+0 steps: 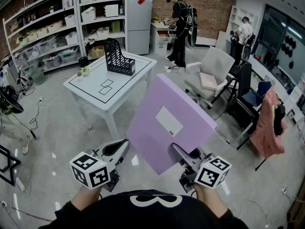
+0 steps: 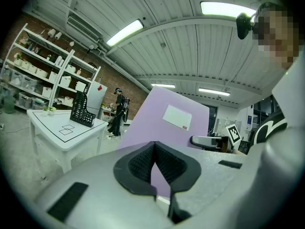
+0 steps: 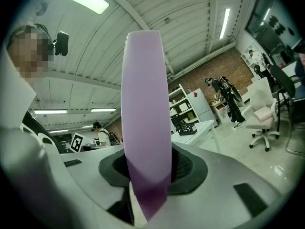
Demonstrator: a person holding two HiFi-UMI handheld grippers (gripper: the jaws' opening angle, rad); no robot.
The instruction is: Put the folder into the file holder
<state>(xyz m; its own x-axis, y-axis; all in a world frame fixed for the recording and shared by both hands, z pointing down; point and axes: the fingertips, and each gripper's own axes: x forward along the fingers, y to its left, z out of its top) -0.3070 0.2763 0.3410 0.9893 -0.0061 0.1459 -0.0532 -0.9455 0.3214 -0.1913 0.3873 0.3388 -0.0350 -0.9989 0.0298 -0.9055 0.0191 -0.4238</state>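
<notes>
A large purple folder [image 1: 169,120] with a white label hangs tilted in the air in front of me, well short of the table. My right gripper [image 1: 177,150] is shut on its lower edge. In the right gripper view the folder [image 3: 145,104] stands edge-on between the pads of that gripper [image 3: 147,175]. My left gripper [image 1: 121,147] is shut and holds nothing, just left of the folder [image 2: 162,118], whose face fills the view beyond the closed left gripper [image 2: 153,149]. The black mesh file holder [image 1: 118,58] stands on the white table [image 1: 90,87] ahead.
A small plant [image 1: 83,71] sits at the table's left edge. A white office chair [image 1: 209,78] and a chair draped in pink cloth [image 1: 267,123] stand to the right. Shelves [image 1: 47,27], a fridge [image 1: 139,23] and a standing person [image 1: 180,27] are behind.
</notes>
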